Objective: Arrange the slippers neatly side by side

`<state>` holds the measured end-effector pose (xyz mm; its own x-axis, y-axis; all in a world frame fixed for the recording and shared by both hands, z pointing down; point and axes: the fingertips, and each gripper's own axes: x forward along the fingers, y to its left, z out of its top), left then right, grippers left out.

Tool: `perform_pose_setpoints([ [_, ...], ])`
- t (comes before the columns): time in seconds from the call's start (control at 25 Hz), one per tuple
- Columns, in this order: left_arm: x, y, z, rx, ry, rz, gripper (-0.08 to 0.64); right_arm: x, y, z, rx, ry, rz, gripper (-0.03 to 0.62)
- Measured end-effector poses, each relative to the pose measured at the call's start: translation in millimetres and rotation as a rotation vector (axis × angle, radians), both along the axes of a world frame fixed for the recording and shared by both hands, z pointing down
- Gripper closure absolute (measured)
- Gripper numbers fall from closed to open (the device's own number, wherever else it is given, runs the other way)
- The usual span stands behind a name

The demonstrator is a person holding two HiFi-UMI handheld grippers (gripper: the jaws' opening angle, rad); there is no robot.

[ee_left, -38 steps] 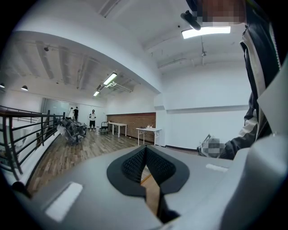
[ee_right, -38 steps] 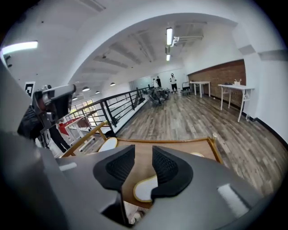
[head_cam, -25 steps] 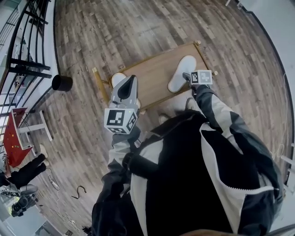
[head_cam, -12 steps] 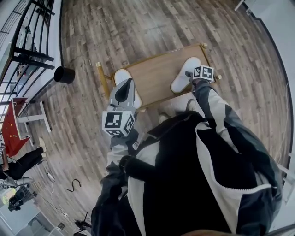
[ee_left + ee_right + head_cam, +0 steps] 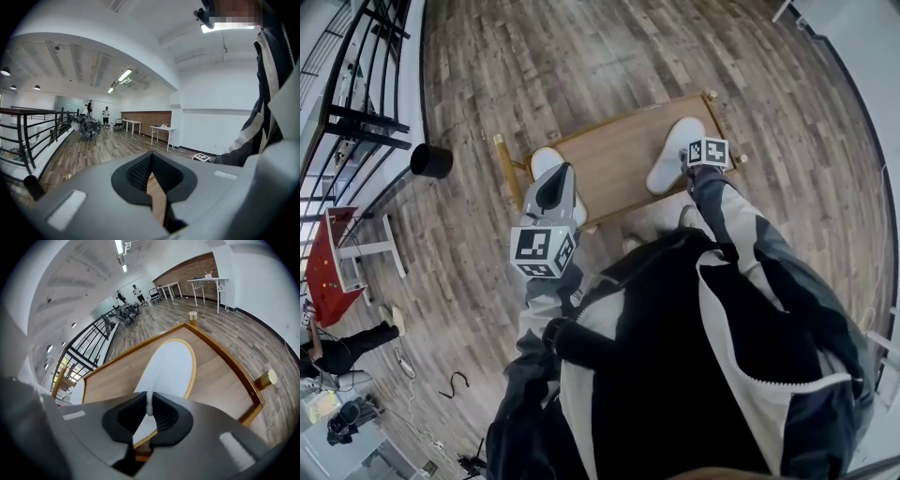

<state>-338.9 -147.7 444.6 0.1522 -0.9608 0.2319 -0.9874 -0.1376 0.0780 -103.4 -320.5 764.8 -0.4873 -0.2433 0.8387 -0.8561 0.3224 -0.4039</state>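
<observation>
Right tongs point(image 5: 149, 411) just clamped the near end of the slipper point(image 5: 171, 364), lying lengthwise away; left tongs point(image 5: 151, 176) pinched empty.

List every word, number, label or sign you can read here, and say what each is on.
No readable text anywhere.
On the left marker cube: a black-and-white square pattern, no letters or numbers.
On the right marker cube: the same, pattern only.
On the left slipper and right slipper: plain white, no print visible.
On the wooden tray: no label.
</observation>
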Motion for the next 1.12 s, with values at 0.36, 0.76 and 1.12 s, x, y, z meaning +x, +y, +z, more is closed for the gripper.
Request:
perform_pose_setpoints([
  [0.36,17,-7,-1,0.010,0.016,0.039,0.543,-22,3,-42,0.101,-0.074,-0.066,0.564],
  [0.76,16,-11,7,0.005,0.051,-0.004,0.543,-63,9,-109,0.233,-0.200,-0.199,0.566],
  [1.12,-6,-5,13,-0.003,0.055,-0.102,0.543,-126,46,-194,0.387,-0.313,-0.434,0.566],
])
